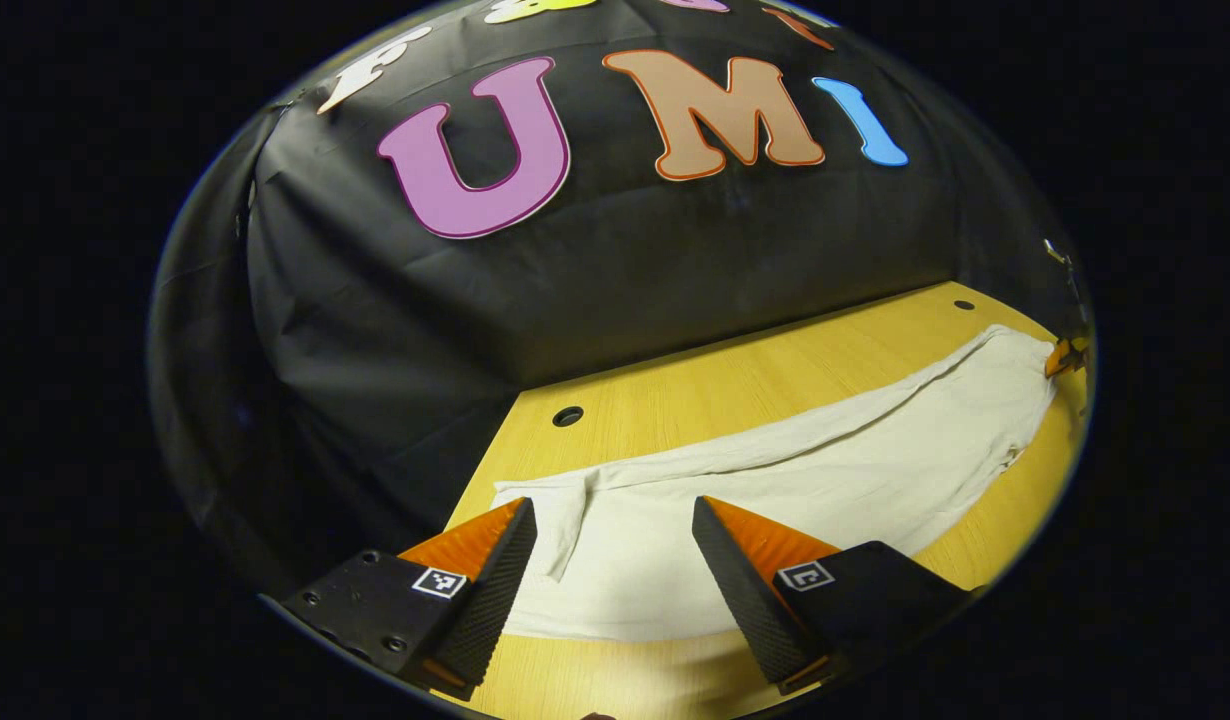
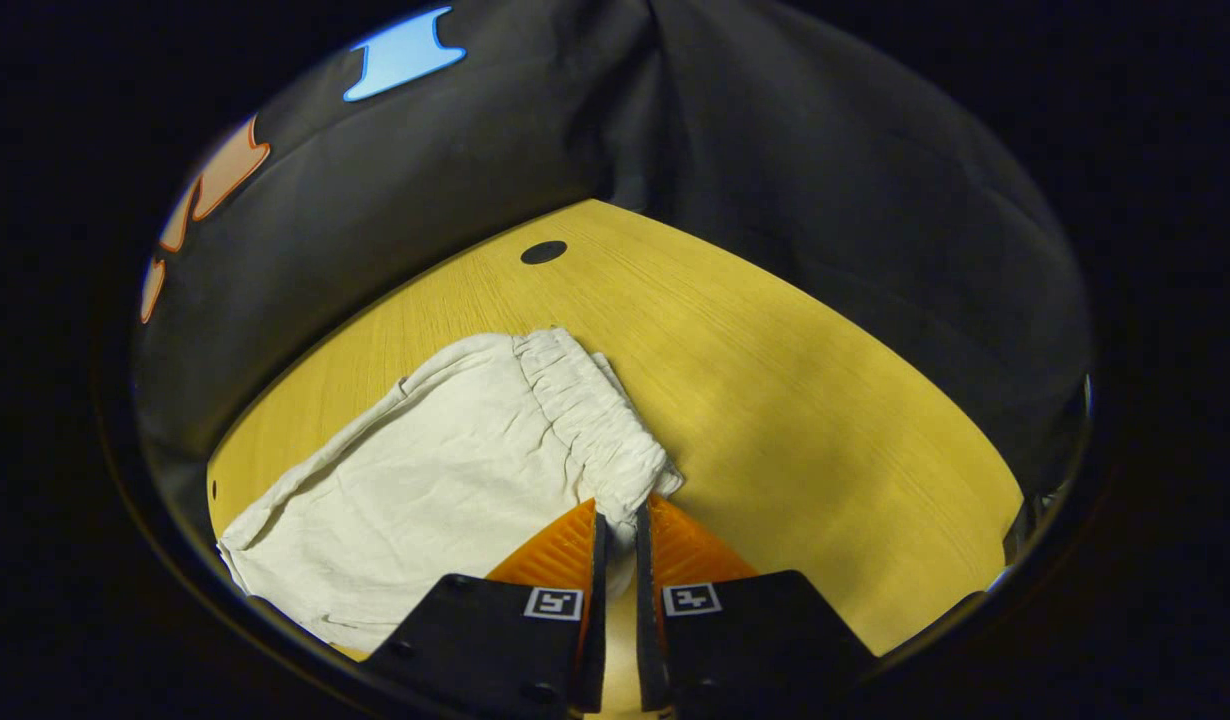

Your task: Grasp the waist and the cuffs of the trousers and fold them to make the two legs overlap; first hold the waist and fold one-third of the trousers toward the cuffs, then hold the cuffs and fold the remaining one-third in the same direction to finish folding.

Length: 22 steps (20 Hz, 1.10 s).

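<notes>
Left gripper view: the left hand-held gripper (image 1: 613,560) hangs low over the cuff end of the trousers (image 1: 775,480), its two fingers spread wide apart with nothing between them but cloth lying flat below. The trousers are pale, thin and creased, stretched out ahead and to the right of this gripper across a yellow wood-grain counter (image 1: 755,380). A folded flap of cuff (image 1: 565,520) sits just beside the left finger. Far off at the other end of the garment, a small part of the right hand-held gripper (image 1: 1065,355) touches the cloth. The fabric looks light, limp and not slippery; it would likely sag and wrinkle when lifted, so a firm pinch on the doubled hem of the cuff seems the best hold. A round hole (image 1: 567,416) is set in the counter beyond the cuff, and black cloth forms the booth's wall behind.

Right gripper view: the right hand-held gripper (image 2: 615,530) has its fingers drawn close together, clamped on the near corner of the gathered elastic waist (image 2: 585,420). The waistband is thicker and ruched, giving a surer grip than the thin legs. The trousers spread ahead and to the left of this gripper. To the right, the counter lies bare, with another round hole (image 2: 543,252) farther ahead near the dark wall.
</notes>
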Available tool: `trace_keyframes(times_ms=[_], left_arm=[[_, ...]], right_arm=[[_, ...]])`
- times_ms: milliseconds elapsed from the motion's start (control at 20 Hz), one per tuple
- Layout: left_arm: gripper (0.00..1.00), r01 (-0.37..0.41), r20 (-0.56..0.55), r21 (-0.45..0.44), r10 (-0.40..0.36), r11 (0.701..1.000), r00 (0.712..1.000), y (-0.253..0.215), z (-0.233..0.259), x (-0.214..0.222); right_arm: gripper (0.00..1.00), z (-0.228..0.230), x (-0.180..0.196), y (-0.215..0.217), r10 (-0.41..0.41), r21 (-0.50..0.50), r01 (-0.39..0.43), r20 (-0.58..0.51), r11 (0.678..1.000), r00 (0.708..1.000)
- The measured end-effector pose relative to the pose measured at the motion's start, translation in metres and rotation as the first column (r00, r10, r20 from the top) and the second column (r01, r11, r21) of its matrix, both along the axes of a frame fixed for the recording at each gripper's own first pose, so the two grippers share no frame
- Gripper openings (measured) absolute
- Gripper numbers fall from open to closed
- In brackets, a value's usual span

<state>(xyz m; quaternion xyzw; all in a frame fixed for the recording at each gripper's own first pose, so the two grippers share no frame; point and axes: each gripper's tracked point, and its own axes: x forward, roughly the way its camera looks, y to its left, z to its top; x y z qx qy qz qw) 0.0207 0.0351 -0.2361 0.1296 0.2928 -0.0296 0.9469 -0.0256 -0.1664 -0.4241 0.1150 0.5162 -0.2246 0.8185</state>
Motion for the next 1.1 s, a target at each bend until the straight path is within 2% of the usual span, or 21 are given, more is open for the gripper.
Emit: trace_keyframes(times_ms=[50,100,150,250,500,750,1100], left_arm=[[0.96,-0.006,-0.001,-0.002,0.006,1.000,1.000,0.002,0.000,-0.001],[0.96,-0.012,-0.002,-0.003,0.012,1.000,1.000,0.004,-0.001,-0.002],[0.96,-0.019,-0.004,-0.004,0.019,1.000,1.000,0.006,-0.001,-0.003],[0.96,-0.038,-0.002,0.002,0.038,0.999,0.999,0.013,0.000,-0.005],[0.96,-0.099,-0.011,-0.028,0.099,0.995,0.995,0.034,-0.004,-0.011],[0.96,-0.147,-0.021,-0.052,0.146,0.988,0.989,0.053,-0.007,-0.020],[0.97,-0.206,-0.033,-0.049,0.204,0.977,0.978,0.084,-0.013,-0.031]], right_arm=[[0.15,0.006,0.001,0.001,0.007,-0.002,-0.007,0.012,1.000,1.000],[0.15,0.015,0.006,-0.001,0.016,-0.016,-0.016,0.041,1.000,0.999],[0.10,0.028,0.010,0.002,0.032,-0.025,-0.030,0.079,0.999,0.996],[0.10,0.068,0.021,0.004,0.101,-0.041,-0.096,0.166,0.995,0.981],[0.09,0.159,0.022,0.021,0.303,-0.084,-0.291,0.330,0.953,0.894],[0.09,0.224,0.025,0.022,0.445,-0.105,-0.441,0.387,0.891,0.808],[0.09,0.303,0.017,0.023,0.543,-0.103,-0.562,0.444,0.821,0.713]])
